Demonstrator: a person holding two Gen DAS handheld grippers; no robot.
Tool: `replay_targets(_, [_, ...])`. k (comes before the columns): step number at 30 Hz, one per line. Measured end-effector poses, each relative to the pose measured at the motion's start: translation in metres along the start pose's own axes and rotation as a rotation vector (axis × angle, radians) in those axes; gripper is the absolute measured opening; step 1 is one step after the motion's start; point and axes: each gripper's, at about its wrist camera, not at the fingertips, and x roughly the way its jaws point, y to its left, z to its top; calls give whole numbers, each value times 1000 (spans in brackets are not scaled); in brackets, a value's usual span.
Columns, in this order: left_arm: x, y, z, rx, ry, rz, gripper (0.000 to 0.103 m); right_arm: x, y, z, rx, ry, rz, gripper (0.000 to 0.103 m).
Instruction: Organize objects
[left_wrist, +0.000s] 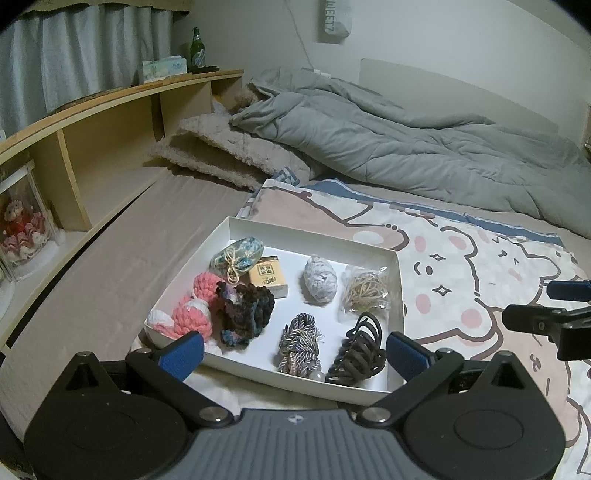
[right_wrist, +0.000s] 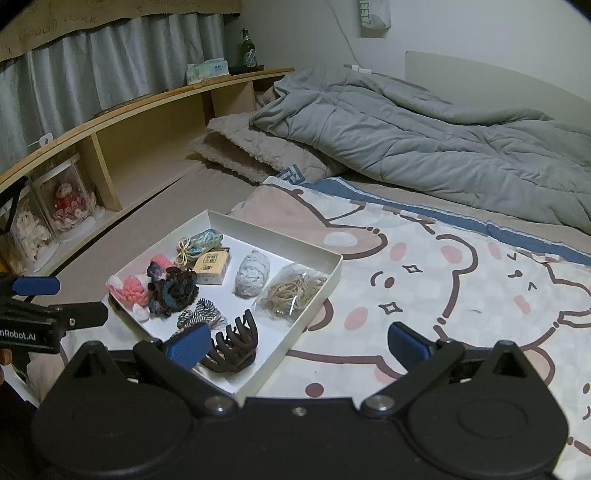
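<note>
Both the left claw (left_wrist: 295, 350) and the right claw (right_wrist: 297, 341) are being held spread and empty at the near edge of the white tray (left_wrist: 314, 242) on the bed, where the crowded hair clip (left_wrist: 356, 349) and braided cord (left_wrist: 300, 341) are risking being snagged together.

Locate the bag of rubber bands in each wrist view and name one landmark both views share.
Left wrist view: the bag of rubber bands lies right of centre, in the white tray's far right corner, beyond the brown hair claw.
Right wrist view: the bag lies at centre, against the tray's right wall.
Shared landmark: the green bottle on the wooden shelf.
</note>
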Motion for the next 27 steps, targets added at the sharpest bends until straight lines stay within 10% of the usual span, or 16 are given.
replay_targets(27, [3, 2, -3, -1, 11, 0, 103, 2, 0, -1, 9, 12, 9, 103])
